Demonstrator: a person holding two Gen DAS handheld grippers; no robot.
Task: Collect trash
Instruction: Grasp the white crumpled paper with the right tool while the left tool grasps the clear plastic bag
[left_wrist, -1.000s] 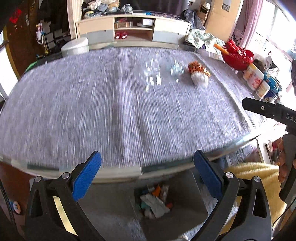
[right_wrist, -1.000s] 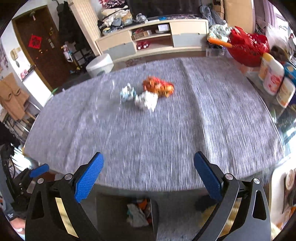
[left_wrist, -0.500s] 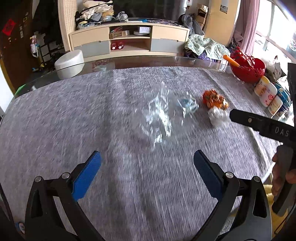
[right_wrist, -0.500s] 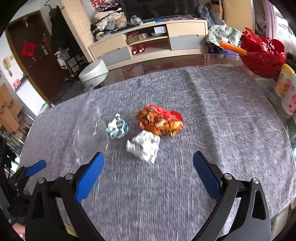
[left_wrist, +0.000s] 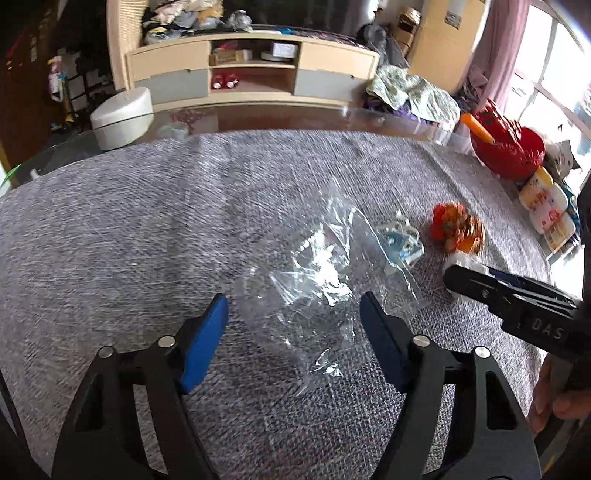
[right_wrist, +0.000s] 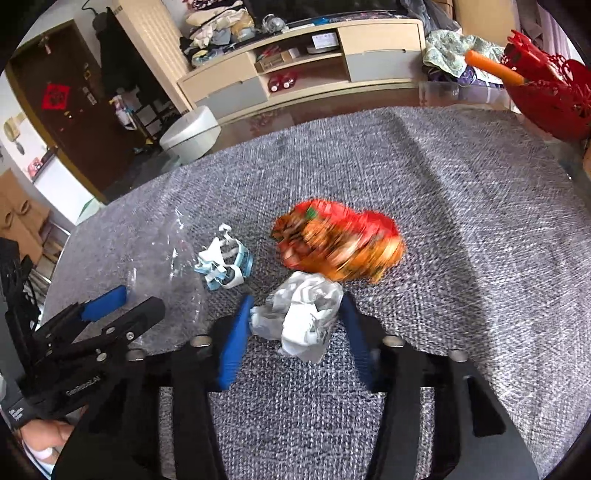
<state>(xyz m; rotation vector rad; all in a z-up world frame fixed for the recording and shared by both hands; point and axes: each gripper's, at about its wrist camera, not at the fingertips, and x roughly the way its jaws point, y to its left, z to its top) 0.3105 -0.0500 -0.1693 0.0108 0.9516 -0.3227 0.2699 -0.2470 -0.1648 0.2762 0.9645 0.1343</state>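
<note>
Four bits of rubbish lie close together on the grey cloth of the worktop (left_wrist: 147, 229): a clear plastic bag (left_wrist: 314, 280), a small white-and-blue scrap (right_wrist: 225, 266), a crumpled orange-red wrapper (right_wrist: 340, 247) and a white paper wad (right_wrist: 303, 317). All look feather-light and soft, so they should crush rather than resist. The bag is likely slippery and floppy, best pinched where its folds bunch thickest; the wad should take a squeeze across its middle. The left claw (left_wrist: 295, 332) has just been closing, but its blue pads still stand clear on either side of the bag, which lies between and slightly ahead of them, so nothing is gripped yet. The right claw (right_wrist: 295, 328) has also just been closing and now brackets the paper wad, the left pad apparently touching its edge; whether the right pad presses it I cannot tell. The wrapper lies just beyond the wad, touching or nearly so.
</note>
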